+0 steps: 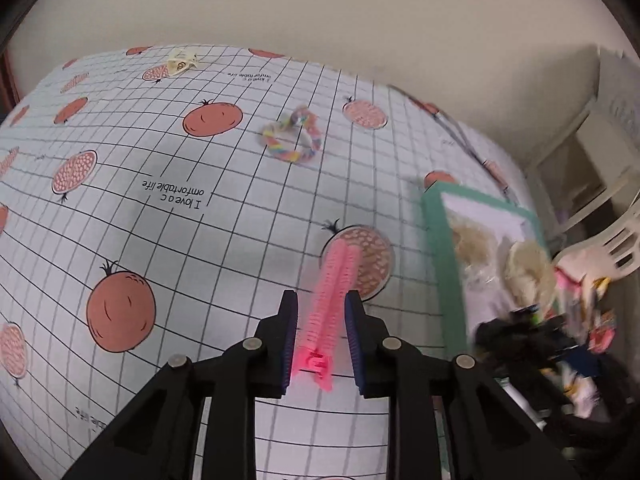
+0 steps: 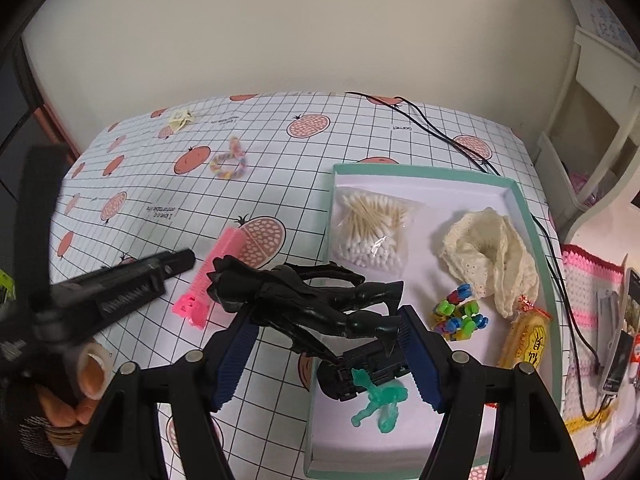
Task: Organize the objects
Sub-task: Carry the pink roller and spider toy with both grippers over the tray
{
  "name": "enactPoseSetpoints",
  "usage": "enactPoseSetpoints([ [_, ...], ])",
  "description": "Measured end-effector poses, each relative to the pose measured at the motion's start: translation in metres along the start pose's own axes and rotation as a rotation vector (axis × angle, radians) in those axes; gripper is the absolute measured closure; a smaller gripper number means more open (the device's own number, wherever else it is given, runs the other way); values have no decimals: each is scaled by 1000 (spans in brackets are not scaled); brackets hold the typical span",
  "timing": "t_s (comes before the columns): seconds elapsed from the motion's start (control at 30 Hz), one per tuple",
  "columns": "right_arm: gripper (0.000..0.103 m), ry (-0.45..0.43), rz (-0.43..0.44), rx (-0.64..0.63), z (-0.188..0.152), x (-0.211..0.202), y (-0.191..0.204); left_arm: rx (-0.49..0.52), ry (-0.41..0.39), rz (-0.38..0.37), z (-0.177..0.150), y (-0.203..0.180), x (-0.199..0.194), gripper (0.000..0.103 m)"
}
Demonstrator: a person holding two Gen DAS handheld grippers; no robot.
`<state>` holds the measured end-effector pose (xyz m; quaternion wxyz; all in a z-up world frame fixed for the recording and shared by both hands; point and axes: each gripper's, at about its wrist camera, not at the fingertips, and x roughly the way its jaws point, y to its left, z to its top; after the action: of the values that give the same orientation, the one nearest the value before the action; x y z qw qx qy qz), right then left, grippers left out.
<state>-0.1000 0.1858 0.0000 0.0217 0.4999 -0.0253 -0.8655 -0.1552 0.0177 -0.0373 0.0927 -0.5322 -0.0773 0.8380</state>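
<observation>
Step in hand, as judged: two items being moved toward the green-rimmed tray [image 2: 532, 216], one per gripper.

Right gripper [image 2: 326, 344]: fingers spread wide, black action figure [image 2: 304, 300] lying crosswise between the blue pads; contact with the pads not clear, so firm grip or loose cradle cannot be told. Figure overhanging the tray's near-left rim.

Left gripper [image 1: 322, 336]: pads drawn in on either side of the pink hair comb [image 1: 332, 292], apparently pinching it, comb at or just above the tablecloth [image 1: 160, 240], left of the tray.

Next move, as judged: figure shifted right and set down on bare tray floor; comb lifted clear and carried over the left rim.

Tray contents, near to far: green toy figure [image 2: 378, 402] and black toy car [image 2: 360, 368] at near-left corner; yellow snack packet [image 2: 522, 340] at right side; multicoloured plastic links [image 2: 458, 312] mid-tray; cream lace cloth [image 2: 492, 256]; bag of cotton swabs [image 2: 372, 228] at far left.

Loose on the tablecloth beyond: braided multicoloured hair tie [image 2: 230, 164], then cream hair clip [image 2: 180, 118] near the far left corner.
</observation>
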Motion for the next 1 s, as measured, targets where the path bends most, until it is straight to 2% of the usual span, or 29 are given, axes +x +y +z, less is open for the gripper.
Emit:
enactPoseSetpoints([
  [0.13, 30, -1, 3, 4, -1, -1, -1, 16, 31, 7, -5, -4, 12, 77],
  [0.23, 30, 1, 3, 6, -1, -1, -1, 29, 47, 24, -8, -10, 19, 72],
  [0.4, 30, -3, 4, 24, -1, -2, -7, 35, 71, 65, -13, -13, 31, 72],
  [0.53, 30, -9, 5, 52, 0, -5, -15, 33, 64, 63, -14, -15, 30, 76],
  [0.67, 30, -17, 1, 92, 1, -9, -30, 71, 32, 66, -14, -24, 22, 76],
  [0.83, 30, -29, -15, 164, -1, -15, -55, 88, -16, 22, -14, -36, 9, 76],
  [1.0, 30, -37, -55, 242, -6, -20, -87, 95, -42, -64, -13, -55, 1, 76],
])
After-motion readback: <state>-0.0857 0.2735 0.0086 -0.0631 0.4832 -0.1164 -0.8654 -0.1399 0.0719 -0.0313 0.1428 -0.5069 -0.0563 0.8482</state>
